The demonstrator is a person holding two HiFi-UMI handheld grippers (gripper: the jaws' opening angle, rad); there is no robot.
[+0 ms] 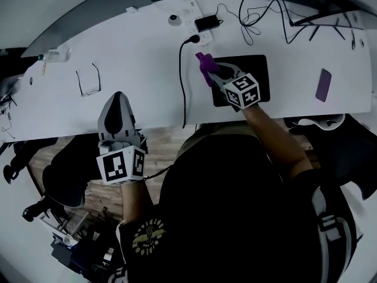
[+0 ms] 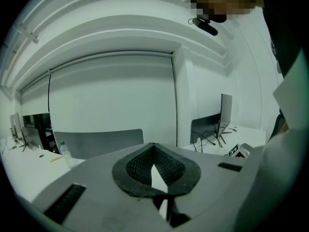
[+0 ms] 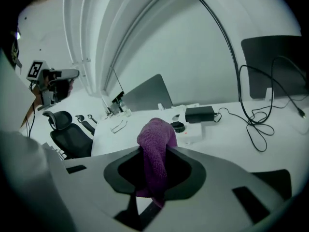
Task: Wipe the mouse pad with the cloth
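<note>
- The mouse pad is black and lies flat on the white desk.
- The right gripper is over the left part of the pad, with its marker cube above the pad's near edge.
- Its fingers are pinching the purple cloth.
- The cloth is at the far left corner of the pad. I cannot tell if it touches the pad.
- In the right gripper view, the cloth sits between the two dark pads of the right gripper. One bunch pokes up past the tips and a bit hangs down below.
- The left gripper is well to the left of the pad and nearer the person, over the near edge of the desk.
- In the left gripper view, the left gripper has its fingers pressed together at the tips, with nothing in them. It points up at a white wall, not at the desk.
- Glasses lie on the desk, far to the left of the pad. The right gripper view shows the glasses too.
- A white power strip lies just past the far left corner of the pad, with a black plug box on it.
- A black cord runs from the strip, past the left side of the pad, to the near edge of the desk.
- A purple phone lies to the right of the pad, apart from it.
</note>
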